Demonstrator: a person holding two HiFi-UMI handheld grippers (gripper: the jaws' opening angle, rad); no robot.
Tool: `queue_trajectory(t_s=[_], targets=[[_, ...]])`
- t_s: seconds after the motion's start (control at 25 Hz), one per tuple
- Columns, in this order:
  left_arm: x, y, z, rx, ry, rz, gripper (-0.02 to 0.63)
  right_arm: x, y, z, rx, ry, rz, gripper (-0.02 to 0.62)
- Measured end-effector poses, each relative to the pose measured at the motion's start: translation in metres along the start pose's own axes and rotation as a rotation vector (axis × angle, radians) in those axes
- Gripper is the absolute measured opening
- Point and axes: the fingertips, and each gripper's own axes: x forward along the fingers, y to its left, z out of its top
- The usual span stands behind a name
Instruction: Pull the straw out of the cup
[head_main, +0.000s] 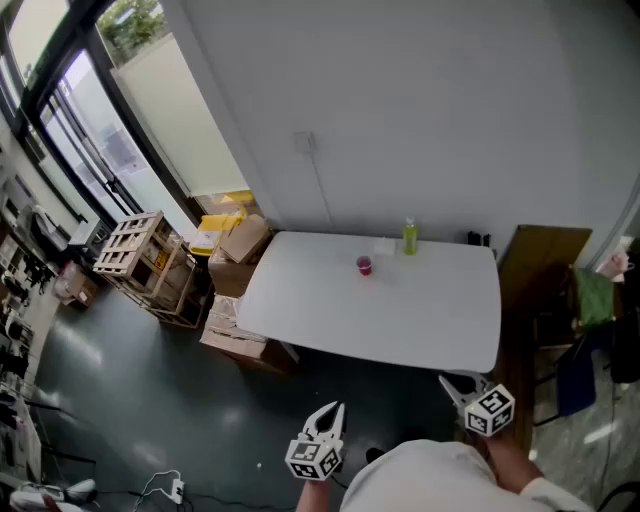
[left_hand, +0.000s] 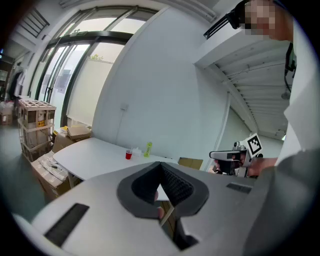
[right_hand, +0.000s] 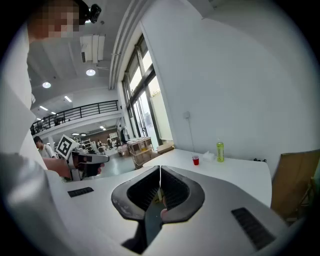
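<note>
Ribbed dark fingers (left_hand: 176, 184) of the left gripper (head_main: 337, 409) meet at the tips, empty; the right gripper (head_main: 447, 381) is likewise pinched together. At 12 o'clock, a small red cup (head_main: 364, 265) stands on the smooth white rounded desk (head_main: 400, 320), a slim green bottle (head_main: 410, 237) at its 2 o'clock

Warehouse-like workshop hall

A white table (head_main: 400, 320) is standing on a dark painted floor (head_main: 130, 400). Cardboard boxes (head_main: 240, 240) and wooden crates (head_main: 135, 250) are piling up to its left beside tall windows (head_main: 90, 130). A railed mezzanine (right_hand: 75, 112) is running along the far side.
</note>
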Motion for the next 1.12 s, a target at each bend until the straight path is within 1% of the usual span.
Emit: queue_trajectory(t_s=[0.56,0.72,0.92,1.04,1.12], targets=[[0.000,0.003,0.001,0.000,0.002,-0.017,0.002,0.000,0.004,-0.001,0.002,-0.003,-0.018,0.035],[-0.003,0.004,0.001,0.001,-0.003,-0.018,0.002,0.000,0.005,-0.004,-0.007,0.008,-0.036,0.035],[-0.010,0.009,0.001,-0.004,-0.012,-0.029,0.002,0.000,0.015,-0.009,-0.003,0.014,-0.044,0.037],[-0.015,0.013,-0.001,-0.006,-0.007,-0.037,0.002,0.003,0.025,-0.011,-0.036,0.010,-0.046,0.037],[-0.017,0.016,-0.002,-0.007,-0.009,-0.041,0.002,0.005,0.032,-0.014,-0.039,0.011,-0.048,0.037]])
